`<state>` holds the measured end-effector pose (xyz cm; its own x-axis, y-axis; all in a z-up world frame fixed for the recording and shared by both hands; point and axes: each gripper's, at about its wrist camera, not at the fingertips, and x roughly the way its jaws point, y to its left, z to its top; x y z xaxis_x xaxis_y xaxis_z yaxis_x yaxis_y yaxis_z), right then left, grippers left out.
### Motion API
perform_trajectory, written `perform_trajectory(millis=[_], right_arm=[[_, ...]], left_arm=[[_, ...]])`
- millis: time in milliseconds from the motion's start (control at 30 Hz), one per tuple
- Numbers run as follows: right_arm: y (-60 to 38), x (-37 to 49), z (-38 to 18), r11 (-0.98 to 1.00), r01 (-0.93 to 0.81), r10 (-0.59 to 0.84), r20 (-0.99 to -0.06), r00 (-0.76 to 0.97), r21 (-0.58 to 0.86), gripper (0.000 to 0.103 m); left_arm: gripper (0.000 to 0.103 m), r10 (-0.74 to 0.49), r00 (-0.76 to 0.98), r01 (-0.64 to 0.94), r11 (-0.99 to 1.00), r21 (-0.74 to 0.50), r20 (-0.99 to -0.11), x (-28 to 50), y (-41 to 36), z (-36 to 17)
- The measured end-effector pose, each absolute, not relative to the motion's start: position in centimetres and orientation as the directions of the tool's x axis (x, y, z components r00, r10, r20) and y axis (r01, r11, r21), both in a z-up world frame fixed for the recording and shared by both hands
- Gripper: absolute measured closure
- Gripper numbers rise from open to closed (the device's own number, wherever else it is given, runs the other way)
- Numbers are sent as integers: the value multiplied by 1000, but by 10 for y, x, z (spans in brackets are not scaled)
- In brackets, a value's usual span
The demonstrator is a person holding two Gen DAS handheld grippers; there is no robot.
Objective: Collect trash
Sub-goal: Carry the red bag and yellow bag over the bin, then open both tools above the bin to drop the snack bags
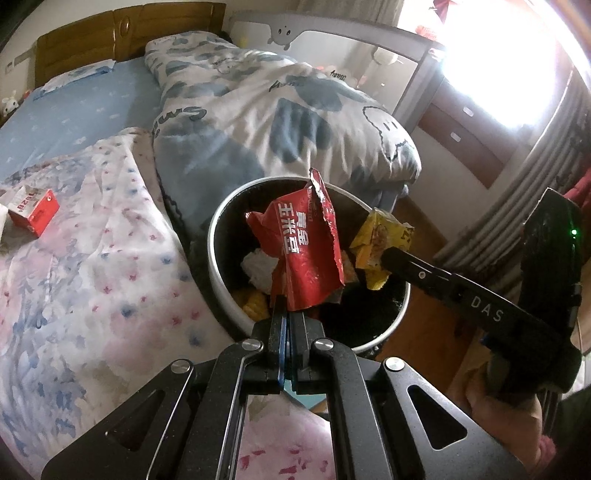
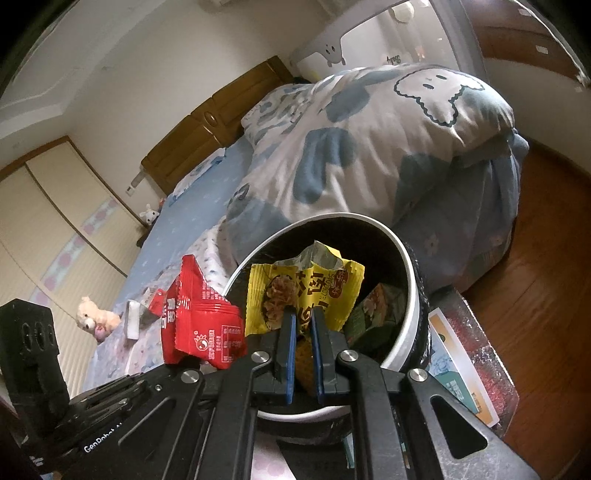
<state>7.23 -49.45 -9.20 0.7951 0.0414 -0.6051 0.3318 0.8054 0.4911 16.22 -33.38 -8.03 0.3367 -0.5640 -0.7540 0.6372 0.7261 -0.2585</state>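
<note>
Both wrappers [image 1: 303, 251] [image 2: 306, 291] apparently between jaws

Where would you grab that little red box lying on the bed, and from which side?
Across its two long sides, coming from above. The red box lies flat on the flowered quilt, its broad face up and its narrow width easy to span. Both tongs are full, though: empty one first.

Wooden headboard [image 1: 122, 33], blue-sheeted bed [image 1: 74, 122], wood floor [image 2: 546, 236] — glaring window [image 1: 517, 62] — pale wardrobe doors [image 2: 48, 221].
</note>
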Motion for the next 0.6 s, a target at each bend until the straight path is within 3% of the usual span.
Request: perform_trajectory(millis=[267, 367, 433, 567, 600], right_arm=[[-500, 80, -98, 792, 341, 60, -620, 783, 507, 87], [-501, 82, -101, 788, 351, 57, -629, 776, 505, 70], [-502, 80, -102, 784, 353, 57, -626, 778, 510, 61], [-500, 79, -101, 782, 358, 52, -625, 779, 511, 58], [-500, 78, -100, 781, 358, 51, -624, 780, 512, 53]], left_arm=[[99, -554, 317, 616, 737, -277, -770, 169, -334, -87], [79, -554, 323, 608, 743, -280, -767, 169, -331, -88], [78, -553, 332, 607, 745, -275, -765, 167, -328, -87], [78, -546, 336, 596, 754, -275, -768, 166, -317, -90], [76, -543, 339, 591, 758, -275, -769, 166, -314, -90]])
